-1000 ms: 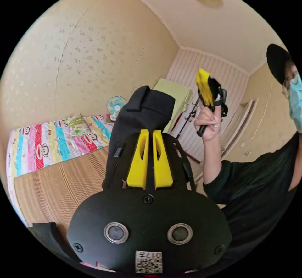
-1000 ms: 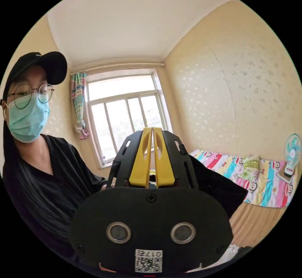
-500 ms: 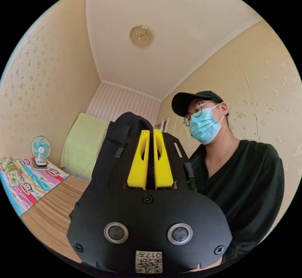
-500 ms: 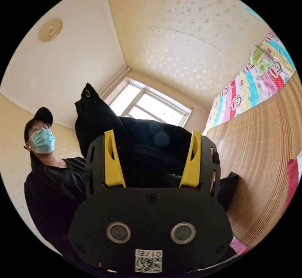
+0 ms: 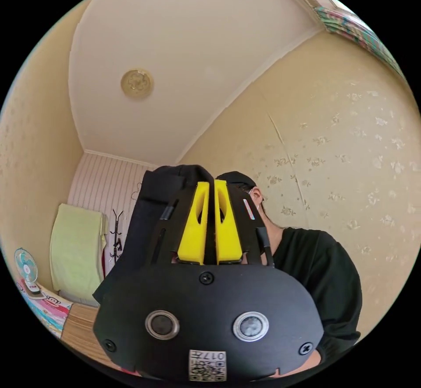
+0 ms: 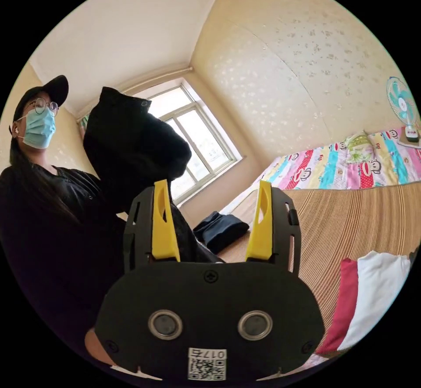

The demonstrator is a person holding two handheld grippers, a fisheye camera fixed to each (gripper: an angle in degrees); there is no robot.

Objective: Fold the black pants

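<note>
Left gripper: its yellow jaws were pressed together on a fold of the black pants, which rose above the tips and hung down the side of the tool; the grip looked meant to carry the cloth aloft so it could drop straight.

Right gripper: jaws spread wide with nothing between them; likely free to take a fresh hold.

Black pants, right gripper view: a bunched dark mass held up in the air beside the person, clear of the bed.

Woven mat: bare tan surface on the bed, probably the place for laying the pants flat.

Other clothes: a dark folded garment lay on the mat near the window; red and white folded pieces sat at the mat's near edge.

Writing: code stickers with small characters on both tools; not read. No brand legible on the pants.

Task stage: judged early, with the pants aloft and not yet spread.
</note>
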